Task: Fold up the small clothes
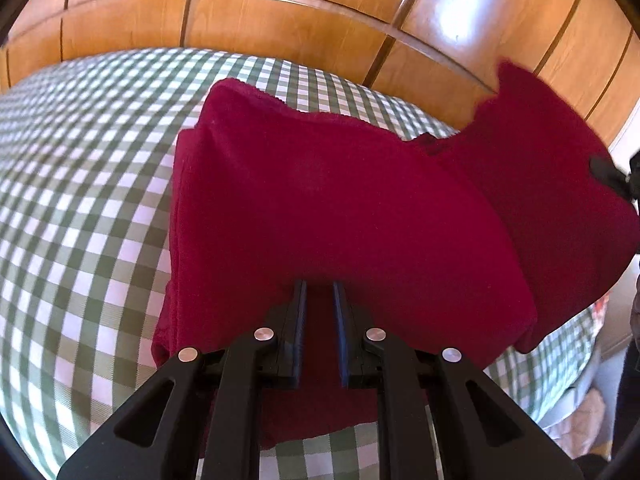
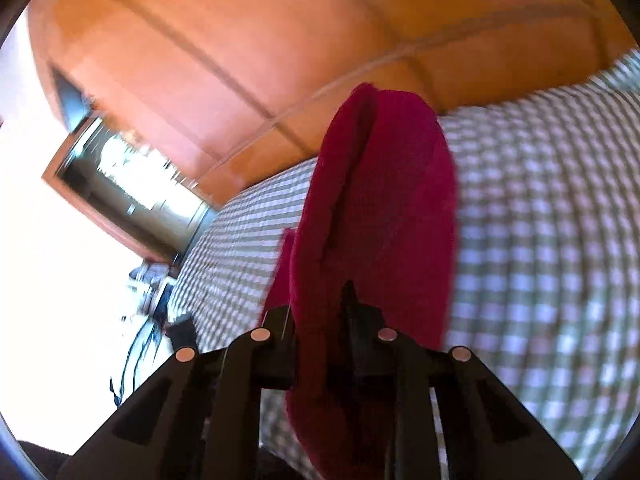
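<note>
Left gripper (image 1: 320, 292) fingers clamped on red cloth (image 1: 320, 200) edge; right gripper (image 2: 320, 300) fingers pinching its other end, raised above checkered bed (image 1: 88, 184).

Two wrist fisheyes, each looking forward and downward along its own black two-finger gripper, close over a bed.

The left wrist view sits just behind the left gripper (image 1: 320, 292) and looks steeply down on the dark red fleece cloth (image 1: 320, 200), which fills the middle of the picture, with the green-and-white checked bed cover (image 1: 80, 200) at left and the glossy orange-brown wooden panelling (image 1: 240, 20) beyond. The right wrist view sits behind the right gripper (image 2: 320, 300), is rolled so that the bed's edge runs slantwise, is blurred, and faces the same cloth (image 2: 380, 180), cover (image 2: 540, 220) and panelling (image 2: 200, 40); all three are shared.
</note>
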The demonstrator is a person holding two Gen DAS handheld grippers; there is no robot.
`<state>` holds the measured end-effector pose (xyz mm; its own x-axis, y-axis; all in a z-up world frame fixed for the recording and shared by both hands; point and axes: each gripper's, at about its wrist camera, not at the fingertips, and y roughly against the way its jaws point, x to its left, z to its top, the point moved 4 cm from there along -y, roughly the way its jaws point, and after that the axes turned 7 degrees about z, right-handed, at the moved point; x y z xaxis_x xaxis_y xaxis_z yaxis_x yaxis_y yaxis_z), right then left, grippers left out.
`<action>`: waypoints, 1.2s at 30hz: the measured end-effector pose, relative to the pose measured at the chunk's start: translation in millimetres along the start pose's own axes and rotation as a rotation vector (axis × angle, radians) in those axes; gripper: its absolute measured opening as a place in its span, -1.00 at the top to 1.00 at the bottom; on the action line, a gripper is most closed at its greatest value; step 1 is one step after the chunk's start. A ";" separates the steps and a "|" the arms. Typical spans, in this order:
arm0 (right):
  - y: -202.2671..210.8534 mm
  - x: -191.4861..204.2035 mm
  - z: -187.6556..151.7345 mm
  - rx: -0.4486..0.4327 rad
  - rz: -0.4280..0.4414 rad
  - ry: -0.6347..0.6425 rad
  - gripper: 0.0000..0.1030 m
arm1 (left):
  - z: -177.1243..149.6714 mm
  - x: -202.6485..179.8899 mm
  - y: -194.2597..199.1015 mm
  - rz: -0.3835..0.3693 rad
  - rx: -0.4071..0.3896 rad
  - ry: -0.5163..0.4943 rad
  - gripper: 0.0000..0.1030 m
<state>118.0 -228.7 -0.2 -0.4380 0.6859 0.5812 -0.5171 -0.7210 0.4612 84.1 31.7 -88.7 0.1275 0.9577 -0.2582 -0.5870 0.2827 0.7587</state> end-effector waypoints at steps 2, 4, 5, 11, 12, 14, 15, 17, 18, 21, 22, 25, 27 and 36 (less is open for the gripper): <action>-26.1 30.3 2.9 0.036 0.030 0.055 0.69 | -0.2 3.7 -0.7 -0.030 0.002 0.020 0.78; -55.4 53.0 2.1 0.075 0.038 0.099 0.69 | -1.6 4.8 -0.3 -0.053 0.000 0.035 0.78; -71.6 60.8 2.1 0.096 0.040 0.110 0.70 | -2.0 5.4 -0.4 -0.061 0.000 0.041 0.78; -156.2 76.4 -10.5 0.209 0.038 0.105 0.72 | -4.3 11.4 3.0 -0.118 0.006 0.081 0.78; -166.2 77.0 -15.3 0.228 0.035 0.102 0.72 | -4.6 13.3 4.9 -0.125 0.011 0.090 0.78; -185.4 77.2 -28.7 0.271 0.018 0.117 0.72 | -5.5 19.3 15.2 -0.150 0.014 0.111 0.78; -193.5 74.2 -37.0 0.292 0.009 0.114 0.72 | -6.4 25.7 23.8 -0.148 0.007 0.121 0.78; -204.1 70.4 -45.3 0.325 0.005 0.119 0.72 | -7.3 40.3 36.8 -0.140 -0.005 0.138 0.78; -207.8 69.1 -49.3 0.335 -0.002 0.134 0.72 | -8.4 49.4 43.9 -0.132 -0.014 0.151 0.78; -217.7 68.1 -57.3 0.351 0.008 0.159 0.48 | -12.0 76.8 65.9 -0.067 -0.046 0.187 0.78; -216.7 71.2 -57.7 0.340 0.042 0.155 0.23 | -13.2 86.4 72.7 -0.049 -0.053 0.210 0.78; -197.2 85.2 -53.4 0.287 0.087 0.189 0.03 | -14.5 97.4 86.5 -0.053 -0.074 0.254 0.78; -175.1 88.8 -51.7 0.243 0.104 0.203 0.00 | -14.8 96.1 100.6 -0.087 -0.101 0.269 0.78; -65.8 37.0 -100.7 0.153 -0.170 0.335 -0.16 | -6.7 57.3 136.7 -0.289 -0.147 0.260 -0.06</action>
<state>61.7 -146.0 -76.5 -0.5839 0.7725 0.2495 -0.4986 -0.5838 0.6407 5.8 124.8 -3.7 0.1088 0.7891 -0.6045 -0.6670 0.5089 0.5442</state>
